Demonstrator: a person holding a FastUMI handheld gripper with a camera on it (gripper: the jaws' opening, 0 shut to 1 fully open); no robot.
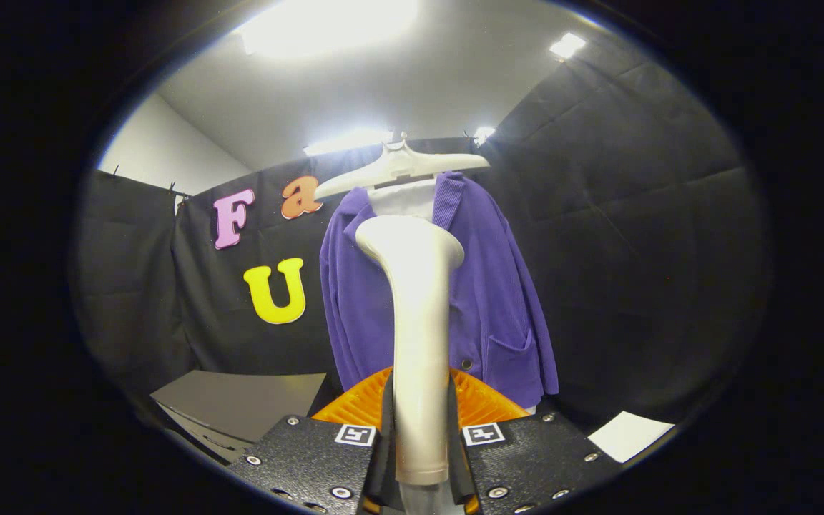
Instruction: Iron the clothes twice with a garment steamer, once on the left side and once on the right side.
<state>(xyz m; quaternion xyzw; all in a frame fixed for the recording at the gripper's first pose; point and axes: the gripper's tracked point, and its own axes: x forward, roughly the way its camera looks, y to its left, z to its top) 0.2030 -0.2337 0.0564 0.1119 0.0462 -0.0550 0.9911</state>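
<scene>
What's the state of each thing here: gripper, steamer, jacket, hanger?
gripper: shut on the steamer handle, a finger on each side.
garment steamer: held upright between the fingers, head up in front of the jacket's chest; contact with the cloth cannot be told.
purple jacket: hanging on the hanger, front open at the collar.
white hanger: hung up, tilted, carrying the jacket.

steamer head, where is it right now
In the gripper view the steamer head is raised straight ahead of the gripper, whose jaws clamp its white handle, in front of the purple jacket just below the white hanger.
</scene>
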